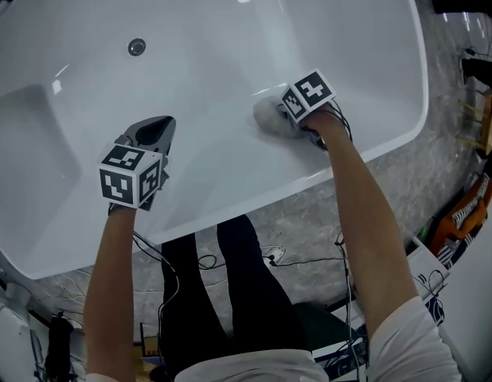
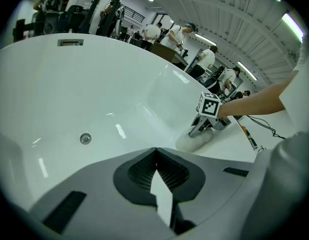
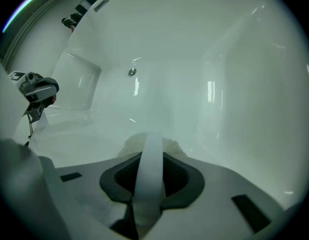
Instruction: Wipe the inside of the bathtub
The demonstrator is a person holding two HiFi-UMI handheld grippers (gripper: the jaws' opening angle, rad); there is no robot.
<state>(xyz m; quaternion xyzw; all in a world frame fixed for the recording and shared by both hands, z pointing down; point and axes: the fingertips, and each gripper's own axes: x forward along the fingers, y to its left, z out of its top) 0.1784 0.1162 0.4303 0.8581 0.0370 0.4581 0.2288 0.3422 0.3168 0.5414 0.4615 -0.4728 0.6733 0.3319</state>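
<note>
The white bathtub (image 1: 230, 14) fills the head view, its drain (image 1: 136, 47) far left of centre. My right gripper (image 1: 287, 122) presses a white fluffy wiping pad (image 1: 270, 116) against the near inner wall. It is shut on the pad's white strap (image 3: 149, 159), and the pad's fluffy edge (image 3: 172, 146) shows just beyond the jaws. My left gripper (image 1: 157, 130) hovers over the near inner slope to the left, shut with nothing in it. From the left gripper view (image 2: 155, 151) I see the pad (image 2: 192, 141) under the right gripper (image 2: 207, 126).
The tub's near rim (image 1: 254, 201) runs just in front of my legs (image 1: 230, 277). Cables (image 1: 270, 255) lie on the grey floor, with orange items (image 1: 461, 213) at the right. An overflow plate (image 2: 70, 42) sits on the far wall. People (image 2: 159, 31) stand behind the tub.
</note>
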